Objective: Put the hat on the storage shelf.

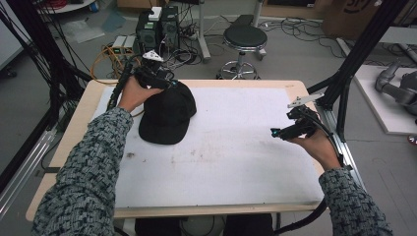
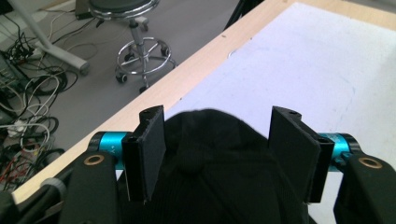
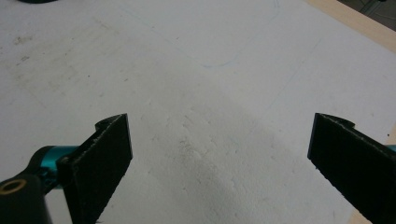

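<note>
1. One worktop (image 1: pixel 88 105) of pale wood carries everything here, its bare edge showing around a white mat.
2. Most of its surface lies under that white mat (image 1: pixel 236 147), which bears faint smudges and a thin blue line in the right gripper view.
3. Next in size, a black cap (image 1: pixel 167 115) rests on the mat's far left part, near the worktop's back edge, with its brim pointing toward the person.
4. Two patterned grey sleeves come in from the bottom of the high view, one on each side.
5. Left gripper (image 1: pixel 164 83): it sits at the far side of the cap, held by the left hand (image 1: pixel 133 93). In the left gripper view its jaws stand wide apart with the crown of the cap, button and all, between them (image 2: pixel 210 154). The left pad lies right against the fabric; the right one also seems to meet it, though I cannot tell whether either presses. The cap is not squeezed out of shape.
6. Right gripper (image 1: pixel 276 132): it hovers above the right part of the mat, well apart from the cap, held by the right hand (image 1: pixel 319 145). Its jaws are spread wide with nothing but bare mat between them.
7. Behind the worktop, a round black stool (image 1: pixel 244 39) stands on the floor among loose cables.
</note>
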`<state>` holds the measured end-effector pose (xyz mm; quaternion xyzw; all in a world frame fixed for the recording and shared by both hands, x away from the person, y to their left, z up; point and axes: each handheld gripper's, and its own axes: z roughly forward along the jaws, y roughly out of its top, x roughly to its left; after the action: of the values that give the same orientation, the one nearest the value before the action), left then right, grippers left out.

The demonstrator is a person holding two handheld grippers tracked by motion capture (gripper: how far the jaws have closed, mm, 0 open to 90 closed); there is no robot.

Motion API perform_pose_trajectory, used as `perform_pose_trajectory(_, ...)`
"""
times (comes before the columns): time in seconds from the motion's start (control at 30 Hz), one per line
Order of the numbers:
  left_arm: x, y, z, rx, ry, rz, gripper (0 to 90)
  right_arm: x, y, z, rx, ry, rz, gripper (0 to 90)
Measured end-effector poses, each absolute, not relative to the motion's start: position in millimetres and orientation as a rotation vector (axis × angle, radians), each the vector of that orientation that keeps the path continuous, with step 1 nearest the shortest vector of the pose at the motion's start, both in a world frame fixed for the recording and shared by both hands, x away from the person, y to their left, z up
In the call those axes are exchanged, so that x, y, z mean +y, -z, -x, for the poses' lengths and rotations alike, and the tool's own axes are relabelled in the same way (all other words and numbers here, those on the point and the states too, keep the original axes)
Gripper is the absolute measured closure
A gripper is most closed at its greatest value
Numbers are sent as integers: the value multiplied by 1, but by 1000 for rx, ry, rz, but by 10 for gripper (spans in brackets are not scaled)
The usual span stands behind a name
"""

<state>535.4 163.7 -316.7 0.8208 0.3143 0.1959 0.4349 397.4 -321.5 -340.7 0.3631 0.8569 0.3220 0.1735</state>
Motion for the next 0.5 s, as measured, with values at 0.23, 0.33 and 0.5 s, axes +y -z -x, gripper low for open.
perform_pose_trajectory(0.23,156,325,-548,815,-489,-2037,370,-322,339,-395,2428,-920,-1024,62)
perform_pose_trajectory(0.33,152,330,-551,825,-496,-2050,373,-322,339,-395,2429,-922,-1024,62)
perform_pose_trajectory(0.5,149,335,-556,858,-517,-2055,390,-321,339,-394,2435,-922,-1011,61)
